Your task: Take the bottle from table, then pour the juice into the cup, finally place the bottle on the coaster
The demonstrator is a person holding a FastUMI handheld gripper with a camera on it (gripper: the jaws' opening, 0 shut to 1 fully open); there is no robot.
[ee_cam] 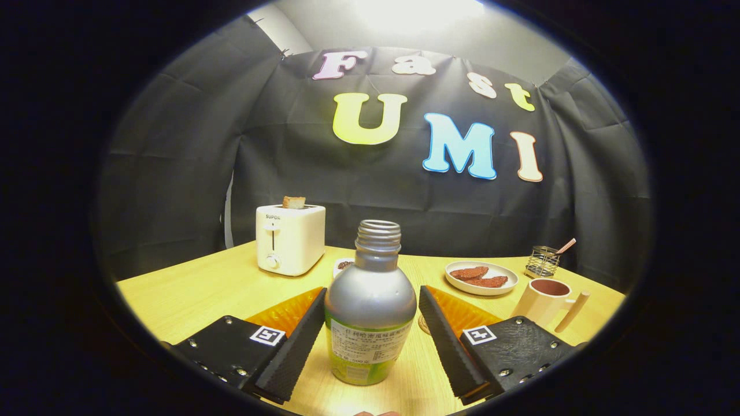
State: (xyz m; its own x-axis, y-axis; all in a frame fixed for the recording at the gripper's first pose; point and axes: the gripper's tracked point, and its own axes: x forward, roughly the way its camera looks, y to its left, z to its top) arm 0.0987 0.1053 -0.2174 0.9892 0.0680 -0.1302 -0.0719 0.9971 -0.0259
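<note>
On the wooden table (191,294), the hand-held gripper (370,312) gapes wide around the upright bottle (370,312), fingers clear.

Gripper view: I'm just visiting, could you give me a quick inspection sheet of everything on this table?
Surface: pale wooden table, evenly lit.
Job's things: bottle upright, cap off, standing between the jaws; cup with a dark drink, beyond the right jaw; coaster partly hidden behind that jaw.
Clutter: toaster with toast sticking up; plate with reddish-brown food; small dish behind the bottle; wire holder with a stick in it.
Grippers: gripper open, a jaw on each side of the bottle; the left looks in contact, the right shows a gap.
Cables: nothing seen.
Surroundings: black cloth wall.
</note>
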